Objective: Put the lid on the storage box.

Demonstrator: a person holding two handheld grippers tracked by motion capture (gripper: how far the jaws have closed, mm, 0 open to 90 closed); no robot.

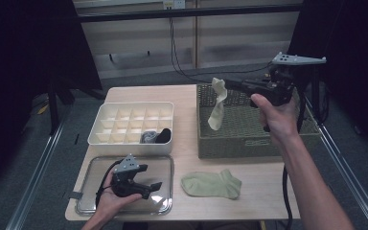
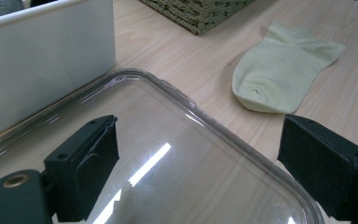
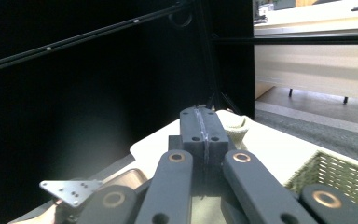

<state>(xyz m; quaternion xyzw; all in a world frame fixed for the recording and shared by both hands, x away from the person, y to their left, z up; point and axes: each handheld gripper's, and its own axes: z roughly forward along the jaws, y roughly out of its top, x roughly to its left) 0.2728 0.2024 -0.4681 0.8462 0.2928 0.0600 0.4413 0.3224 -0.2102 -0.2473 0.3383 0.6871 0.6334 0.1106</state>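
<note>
Two pale green socks are in play: your right gripper (image 1: 230, 85) has its jaws clamped on the hanging sock (image 1: 217, 104), which dangles above the woven basket (image 1: 254, 143), while the flat sock (image 1: 212, 184) lies on the table (image 1: 182, 96) in front of that basket. Your left gripper (image 2: 200, 158) rests spread wide and empty over the clear lid (image 1: 92, 207). The white divider box (image 1: 110, 140) holds what looks like a dark rolled pair (image 1: 156, 136).

Dim, dark-edged frames (overhead light glaring off the clear lid (image 2: 168, 177)).
</note>
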